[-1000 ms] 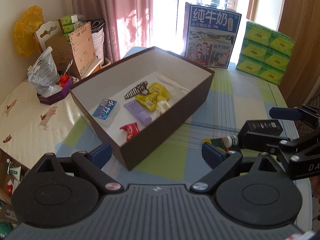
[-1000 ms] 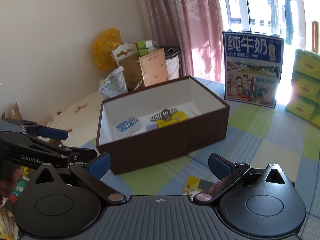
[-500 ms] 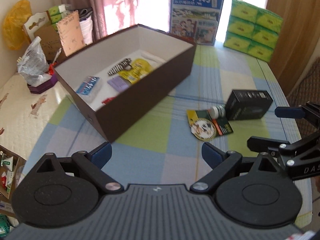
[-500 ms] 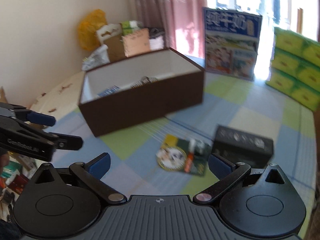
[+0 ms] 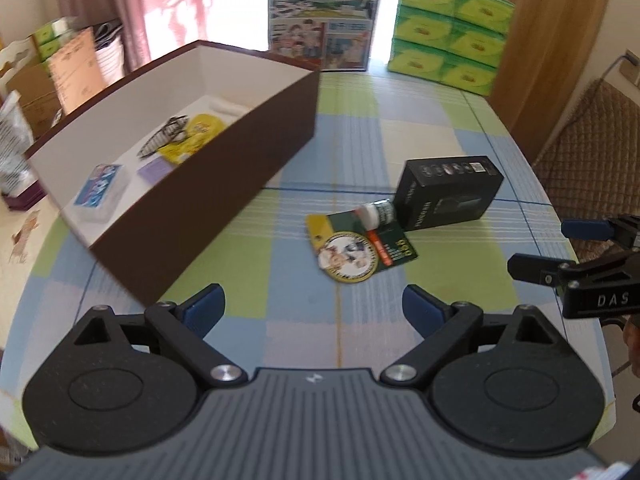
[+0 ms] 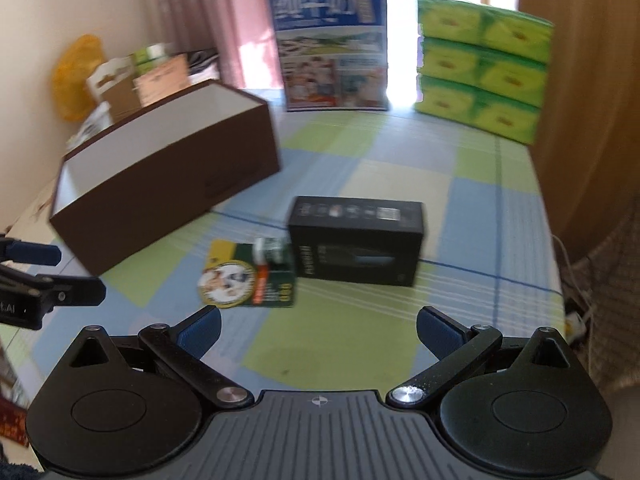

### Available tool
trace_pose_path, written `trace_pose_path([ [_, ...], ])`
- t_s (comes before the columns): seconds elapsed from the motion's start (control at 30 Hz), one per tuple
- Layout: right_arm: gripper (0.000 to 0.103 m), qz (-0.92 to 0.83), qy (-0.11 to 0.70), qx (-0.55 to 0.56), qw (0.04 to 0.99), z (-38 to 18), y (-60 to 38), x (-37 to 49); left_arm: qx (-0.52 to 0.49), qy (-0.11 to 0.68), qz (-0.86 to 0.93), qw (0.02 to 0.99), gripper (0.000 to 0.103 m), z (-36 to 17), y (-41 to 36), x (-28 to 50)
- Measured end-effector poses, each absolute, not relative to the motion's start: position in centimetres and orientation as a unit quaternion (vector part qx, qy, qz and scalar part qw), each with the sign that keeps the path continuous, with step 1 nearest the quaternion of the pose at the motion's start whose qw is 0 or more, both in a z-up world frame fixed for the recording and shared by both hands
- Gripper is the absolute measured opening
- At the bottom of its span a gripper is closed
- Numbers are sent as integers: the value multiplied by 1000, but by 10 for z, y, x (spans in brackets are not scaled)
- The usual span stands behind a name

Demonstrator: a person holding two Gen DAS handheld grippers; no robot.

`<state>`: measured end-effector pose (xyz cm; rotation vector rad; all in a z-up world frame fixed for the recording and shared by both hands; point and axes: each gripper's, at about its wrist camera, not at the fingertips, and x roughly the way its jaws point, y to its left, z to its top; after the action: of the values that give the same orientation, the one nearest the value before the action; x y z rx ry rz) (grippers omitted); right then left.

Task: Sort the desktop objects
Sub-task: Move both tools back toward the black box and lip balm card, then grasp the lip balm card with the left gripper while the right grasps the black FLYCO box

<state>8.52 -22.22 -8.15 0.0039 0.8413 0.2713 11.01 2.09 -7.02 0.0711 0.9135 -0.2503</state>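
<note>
Currently both grippers hover empty above the checked table (image 5: 420,120), near edge: left gripper (image 5: 314,306) spread wide, right gripper (image 6: 318,326) likewise spread, nothing between the pads. Three items are not yet sorted, lying mid-table right of the brown box (image 5: 224,184): a black carton (image 6: 356,246), a small bottle (image 6: 269,250) lying on its side against the carton's left face, and a green-yellow packet (image 6: 248,278) flat under the bottle. Judgement: step in hand is the approach for the next pick. The right gripper sits almost squarely in front of the carton, so that looks the natural target; close across its short faces, low, keeping clear of the bottle, which may roll if nudged. The flat packet will need an edge or corner grip, better left until the bottle is off it. Left wrist view alone shows the box contents: a blue-white pack (image 5: 102,190), a purple packet (image 5: 154,168), a yellow pouch (image 5: 198,134) and a striped clip (image 5: 164,138), with free floor at the far end. Right wrist view shows only the box's outer wall and white inner sides, but gives the carton's near face squarely. Each view catches the other gripper at its edge.
</note>
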Motion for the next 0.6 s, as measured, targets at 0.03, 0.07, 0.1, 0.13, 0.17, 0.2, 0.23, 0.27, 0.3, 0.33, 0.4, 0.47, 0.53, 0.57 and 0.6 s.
trace_pose_path([
  [0.03,101,123,408,8,904,-83,-226,87,37,437,-127,890,92,-72,17,113],
  [0.07,101,115,410,13,905,-84,-229,88,41,436,-131,889,91,-75,13,117],
  [0.1,101,107,413,20,904,-86,-233,90,44,436,-135,889,90,-78,9,120],
  [0.13,101,101,415,27,904,-87,-237,92,47,436,-140,888,88,-81,5,124],
  [0.17,101,93,417,32,904,-89,-241,94,48,437,-144,887,87,-84,1,128],
  [0.2,101,83,418,36,904,-91,-245,96,50,438,-148,885,87,-88,-2,132],
  [0.23,101,74,420,40,904,-93,-248,99,51,439,-152,884,85,-91,-6,135],
  [0.27,101,65,422,43,903,-95,-252,101,53,440,-157,883,82,-94,-10,139],
  [0.3,101,59,424,47,902,-98,-256,104,55,441,-161,881,81,-98,-14,142],
  [0.33,101,53,426,51,902,-100,-259,106,57,442,-164,880,81,-102,-18,146],
  [0.4,101,44,430,59,900,-103,-266,113,61,445,-169,877,81,-109,-26,154],
  [0.47,101,35,433,64,898,-106,-273,119,64,447,-172,875,78,-116,-33,162],
  [0.53,101,28,437,69,896,-110,-278,126,64,452,-176,872,74,-124,-40,172],
  [0.57,101,25,440,72,895,-112,-280,130,63,454,-177,871,72,-128,-43,176],
  [0.6,101,23,444,75,893,-115,-282,134,62,456,-177,870,71,-131,-45,181],
])
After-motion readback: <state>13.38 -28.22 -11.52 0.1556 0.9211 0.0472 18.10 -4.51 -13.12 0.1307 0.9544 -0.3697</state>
